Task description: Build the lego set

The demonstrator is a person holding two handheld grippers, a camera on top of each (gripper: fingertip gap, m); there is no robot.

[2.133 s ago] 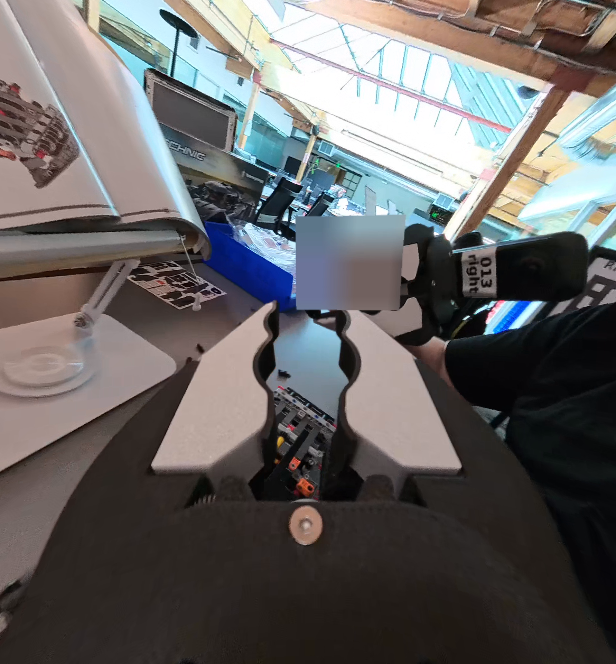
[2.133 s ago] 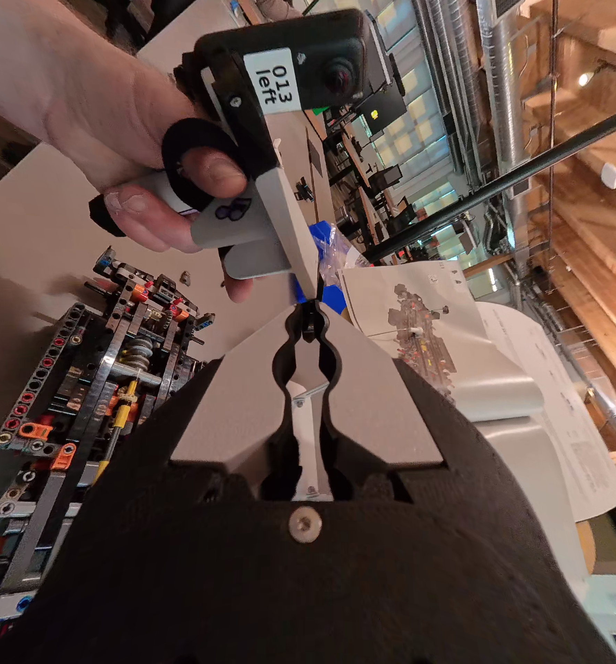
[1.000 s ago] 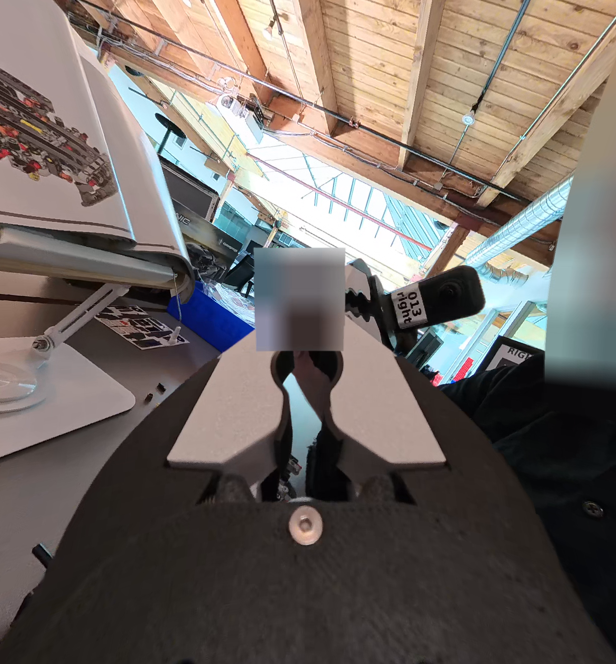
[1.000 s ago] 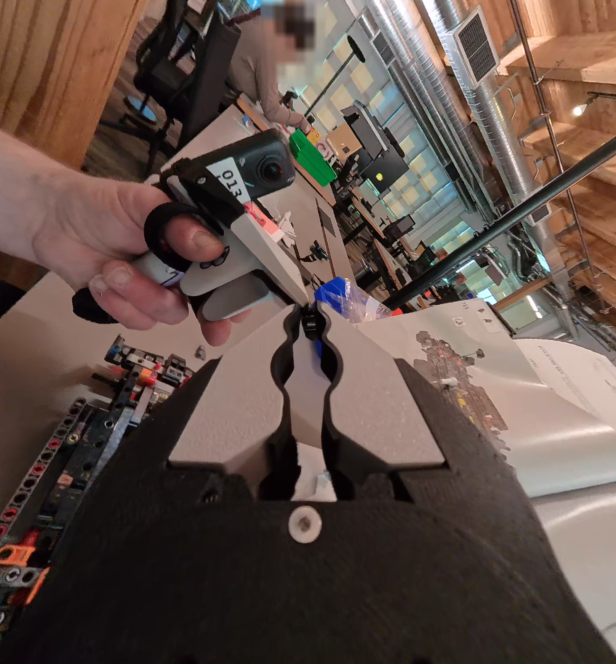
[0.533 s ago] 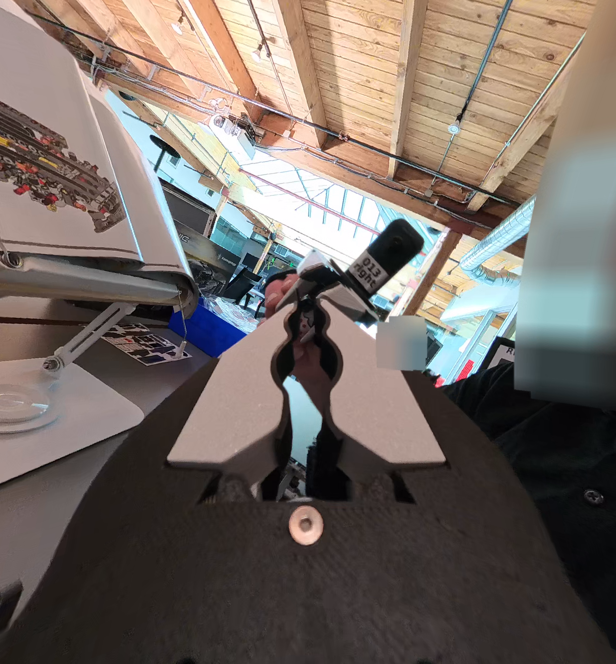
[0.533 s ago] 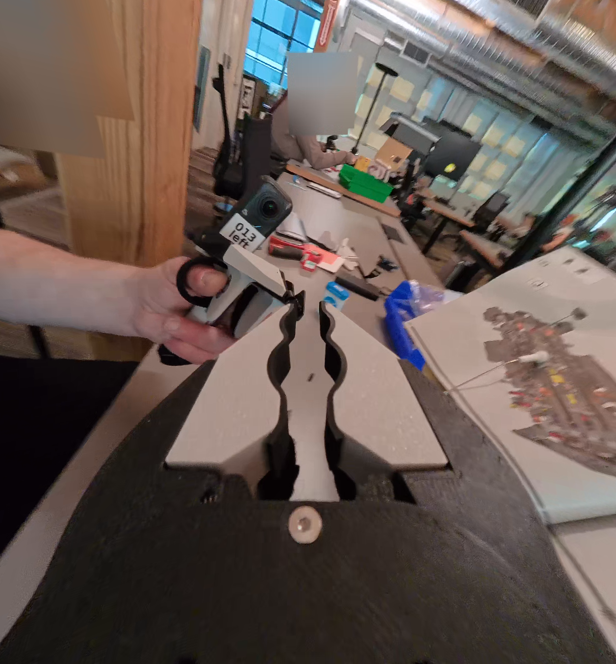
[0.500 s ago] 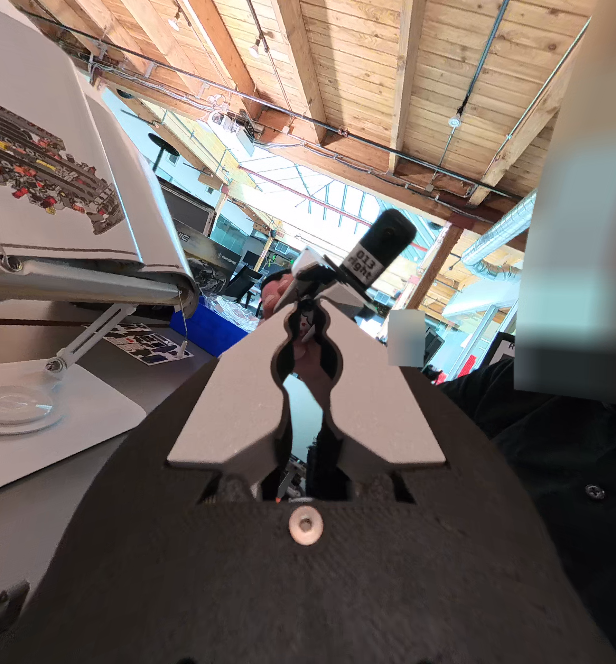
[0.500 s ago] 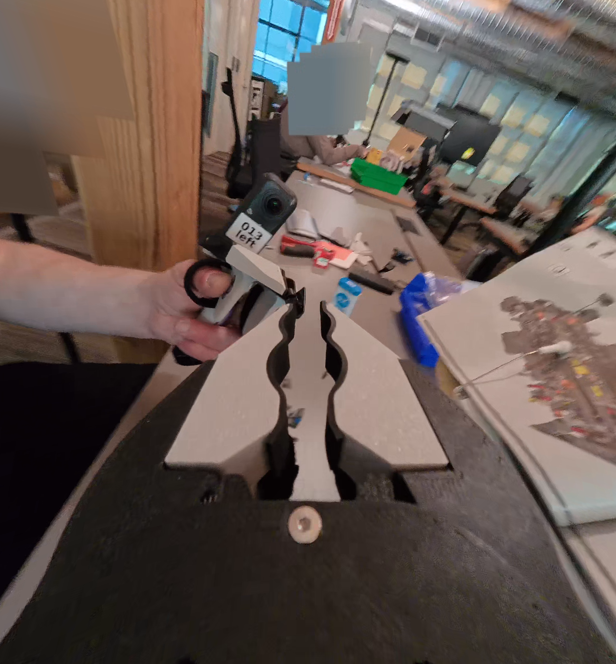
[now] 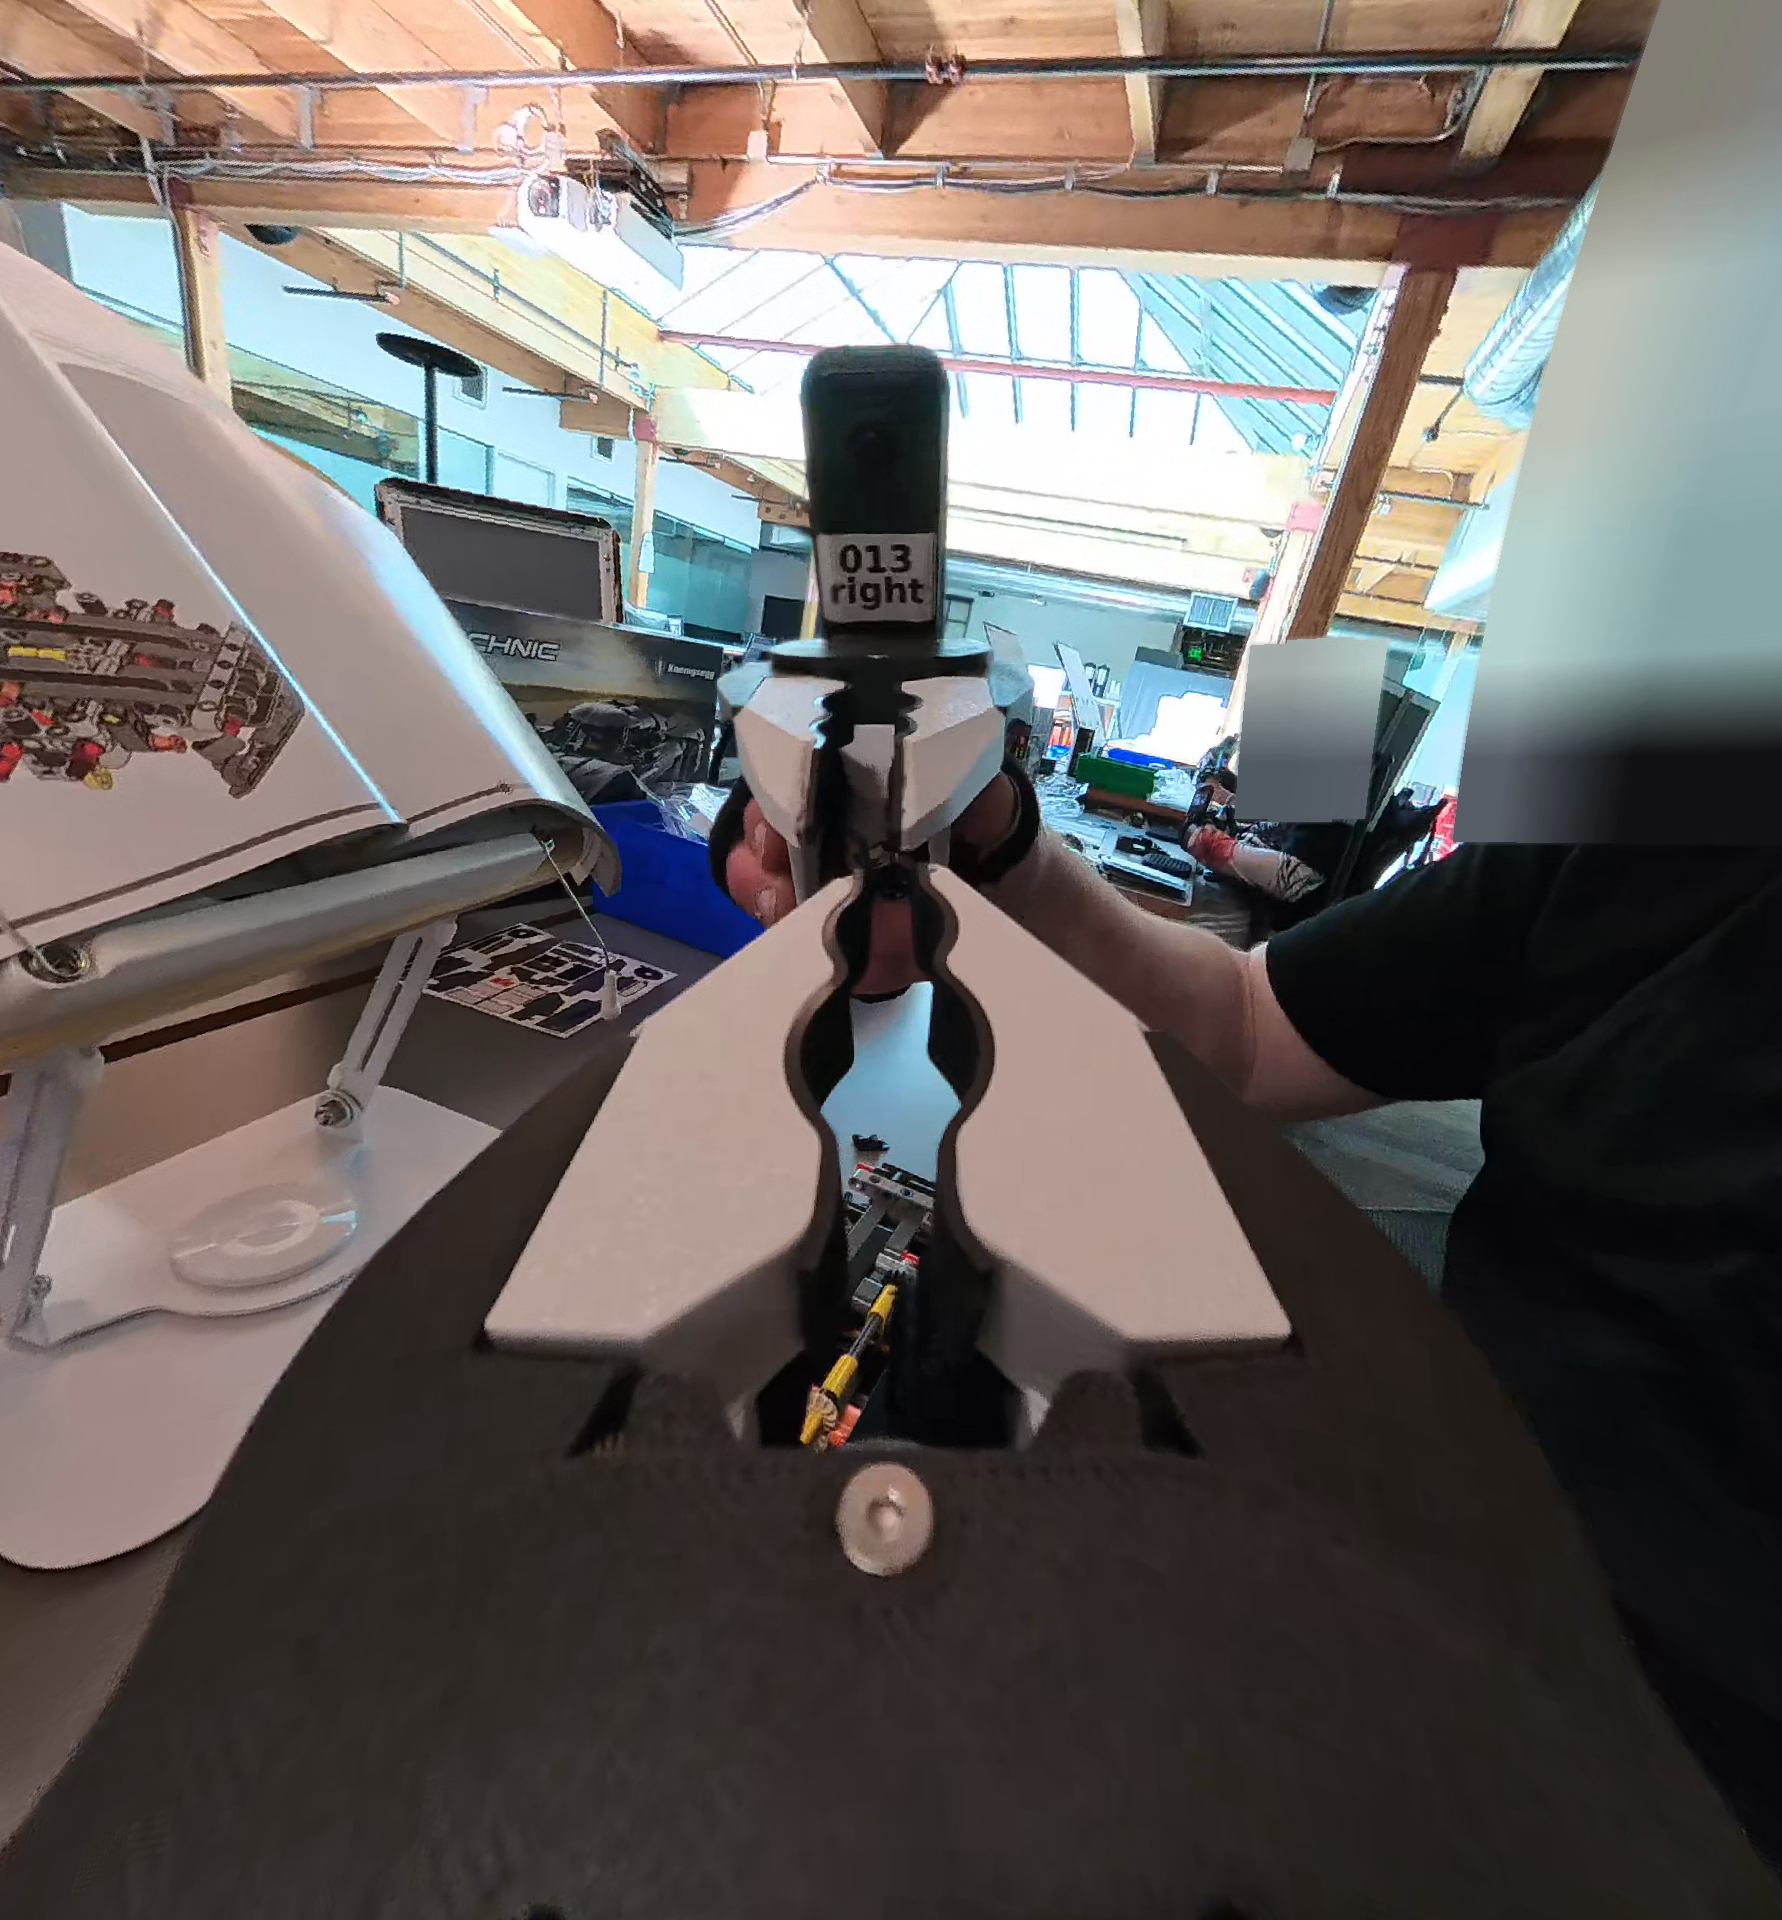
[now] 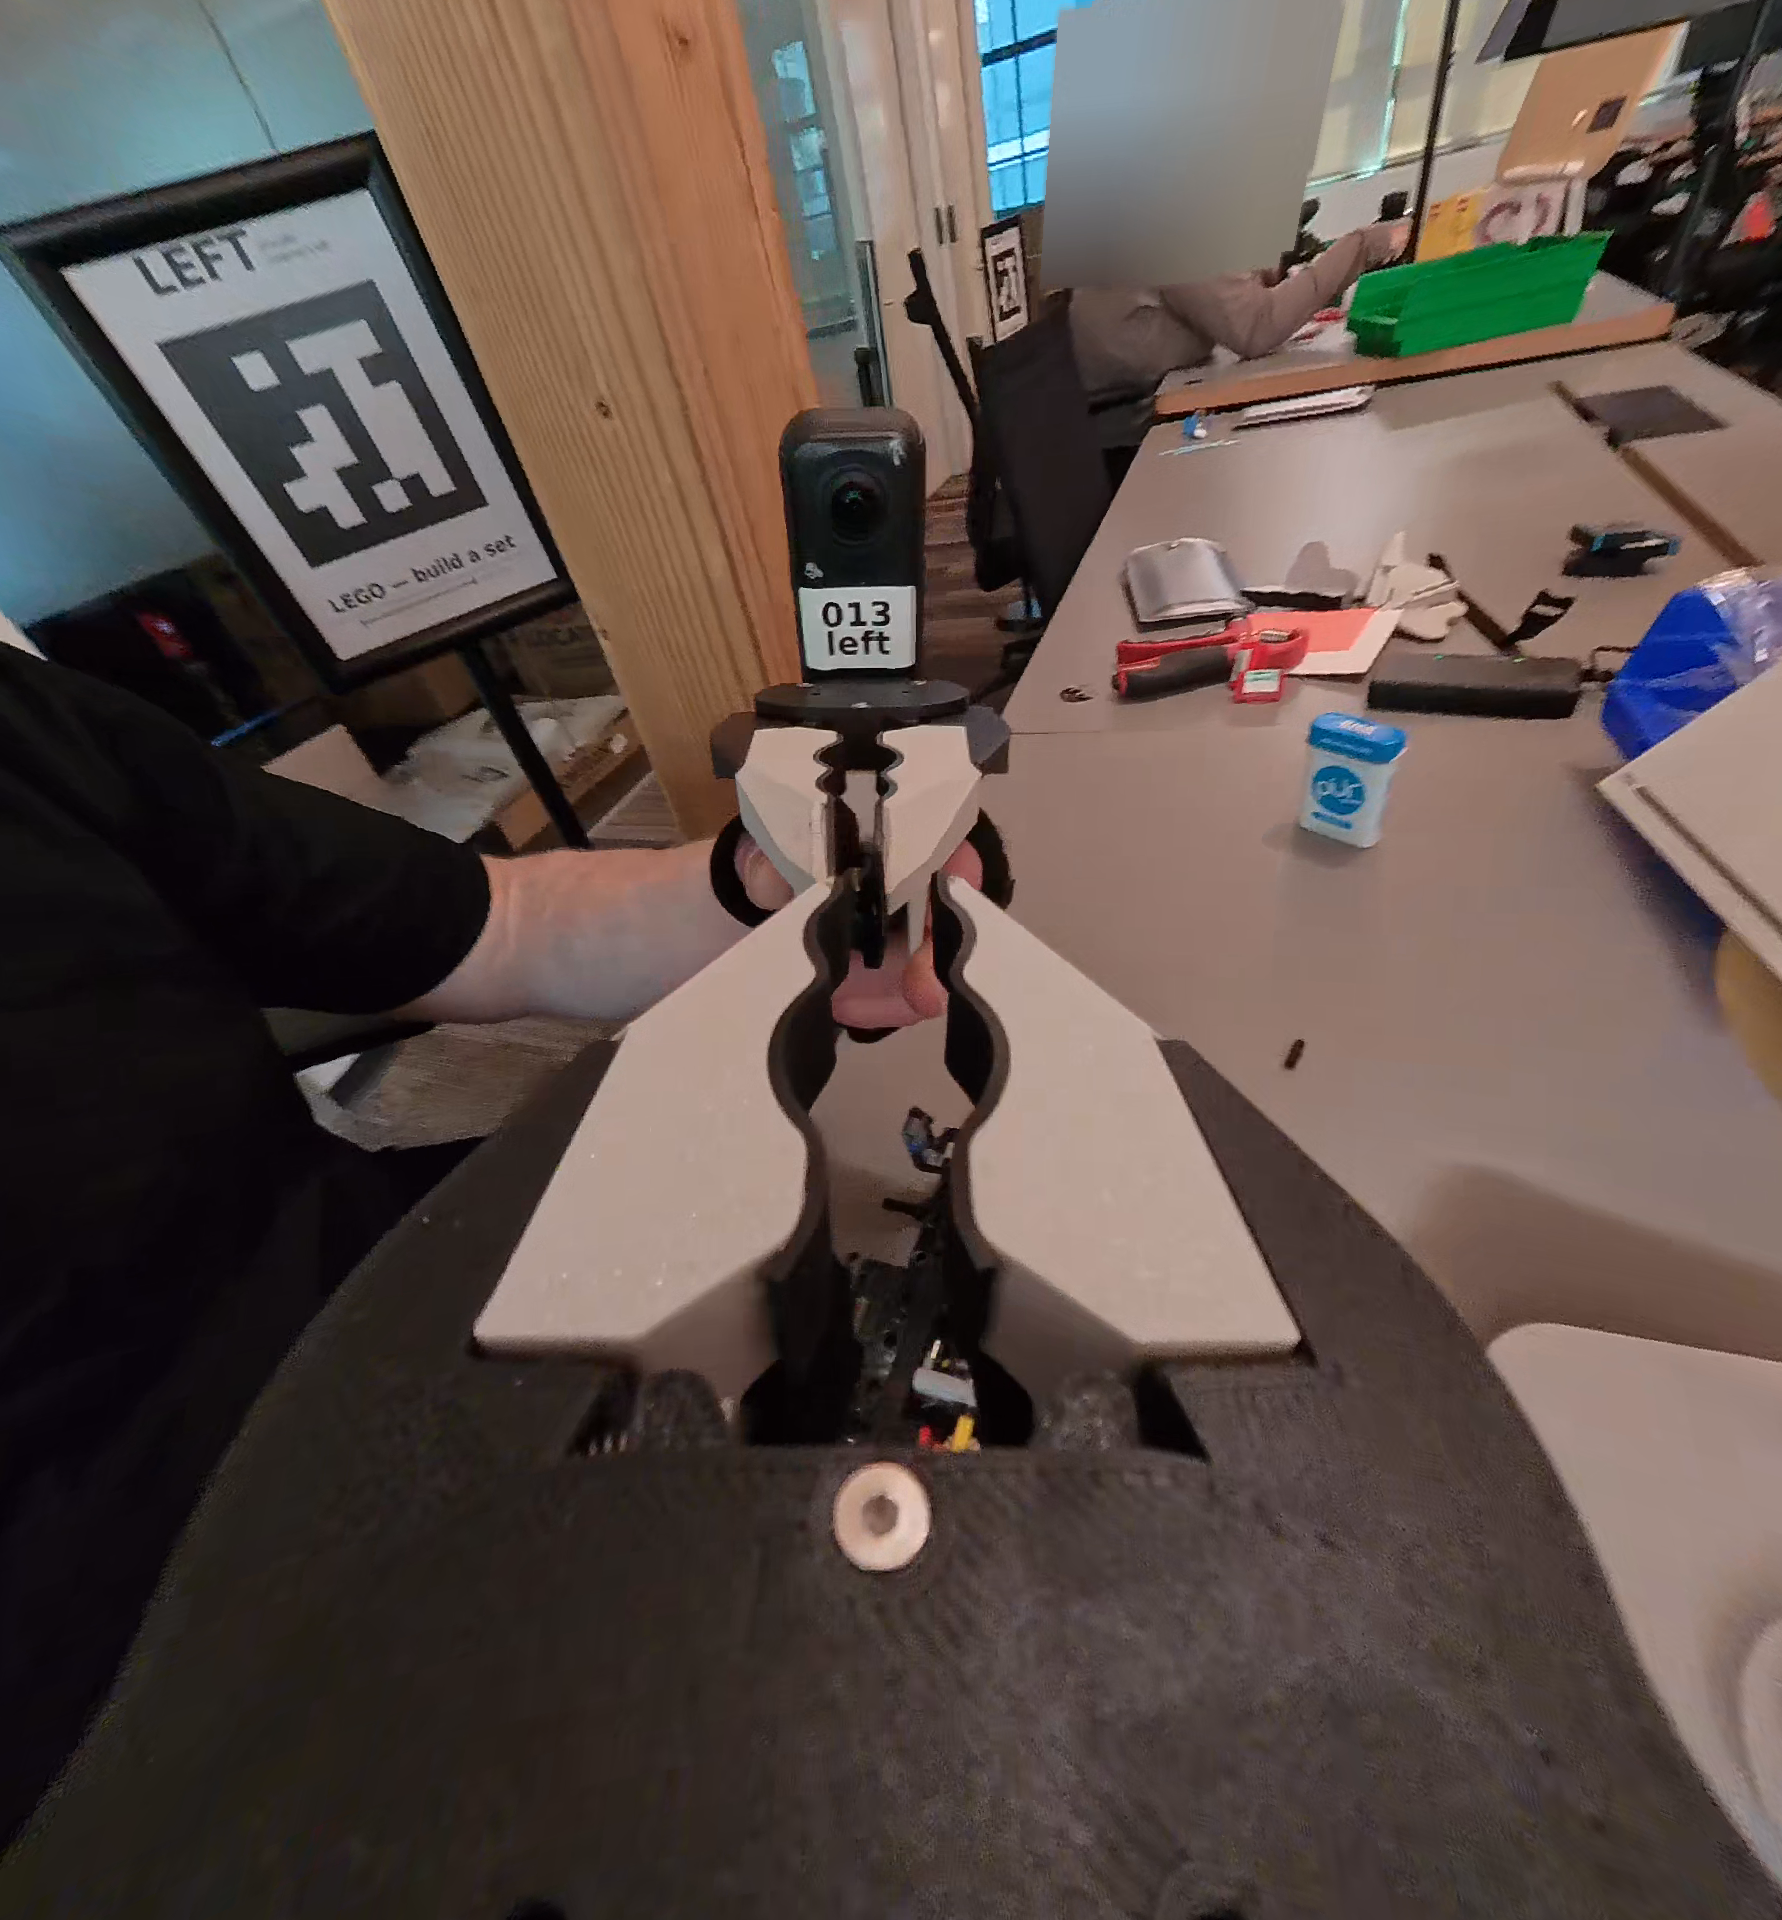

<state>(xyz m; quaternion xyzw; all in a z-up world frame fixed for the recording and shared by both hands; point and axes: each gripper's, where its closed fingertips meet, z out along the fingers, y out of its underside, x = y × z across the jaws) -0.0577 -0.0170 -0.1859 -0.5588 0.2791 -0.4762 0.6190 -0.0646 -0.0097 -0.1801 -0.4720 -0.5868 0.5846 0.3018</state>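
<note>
Below both hand-held grippers, the lego model (image 9: 871,1262) lies on the worktop (image 10: 1386,1039), seen only through the gaps between the fingers. The left hand-held gripper (image 9: 889,881) has its tips nearly together on a small black piece (image 9: 887,883); whether it truly pinches it I cannot tell. The right hand-held gripper (image 10: 882,902) faces it tip to tip, its jaws slightly spread around the left one's tips. Each blocks the other's view of what lies between. To one side an instruction book (image 9: 139,665) rests on a white stand (image 9: 139,1351), with a sticker sheet (image 9: 544,977) and blue bin (image 9: 658,873) behind. Farther along the worktop sit a small blue tin (image 10: 1349,771), red-handled tool (image 10: 1178,665) and black bar (image 10: 1469,681). At the far end, a green bin (image 10: 1469,291).
</note>
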